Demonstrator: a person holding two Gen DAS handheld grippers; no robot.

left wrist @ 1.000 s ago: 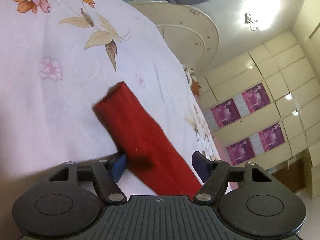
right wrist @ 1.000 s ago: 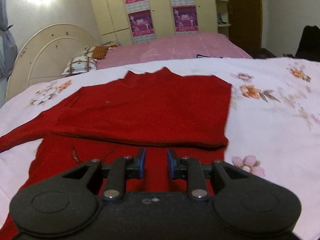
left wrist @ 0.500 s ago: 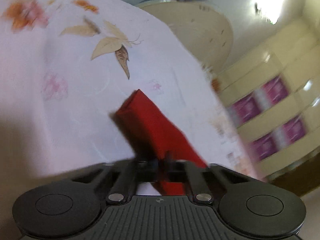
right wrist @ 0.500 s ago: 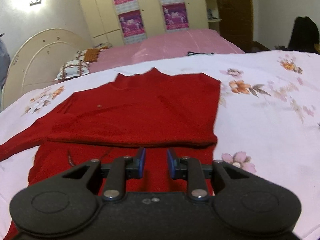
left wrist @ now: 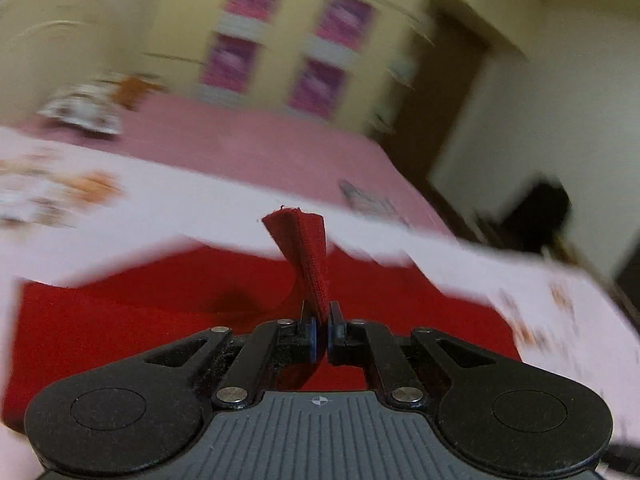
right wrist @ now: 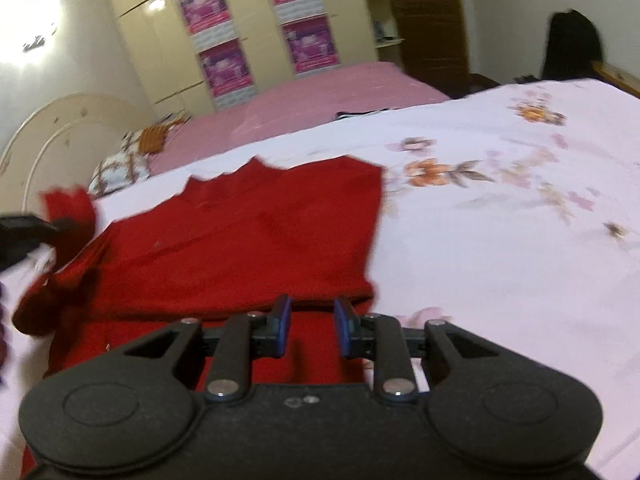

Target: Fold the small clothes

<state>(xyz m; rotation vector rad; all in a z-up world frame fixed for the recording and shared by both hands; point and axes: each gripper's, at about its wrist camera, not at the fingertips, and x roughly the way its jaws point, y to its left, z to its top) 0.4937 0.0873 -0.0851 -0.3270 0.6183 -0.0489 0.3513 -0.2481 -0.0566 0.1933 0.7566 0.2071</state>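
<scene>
The red sweater (right wrist: 248, 248) lies spread on the floral bedsheet (right wrist: 500, 240), its body already doubled over along a crease near the right gripper (right wrist: 309, 330), while its sleeve (left wrist: 306, 256) is pinched between the closed jaws of the left gripper (left wrist: 319, 334) and lifted above the red cloth. Only the cuff end is clamped, standing up twisted past the pads, so the likeliest fault is that the knit slips out, or that the sleeve lands skewed and bunched instead of flat across the body; a fast swing, which the blur in the left view suggests, would make either more probable. The sleeve's pull could also drag the doubled body off its crease, since the right gripper hovers just above the hem with its 2 jaws apart and nothing between them, pinning nothing. The sheet is soft and loose, so it may wrinkle along with the garment. Beyond it lies a pink bed cover (right wrist: 312, 96) with a patterned pillow (right wrist: 120, 168) beside a cream curved headboard (right wrist: 52, 132). Farther back stands a cream wardrobe (right wrist: 248, 28) bearing 4 purple posters (right wrist: 224, 68), next to a dark wooden door (right wrist: 428, 20).
</scene>
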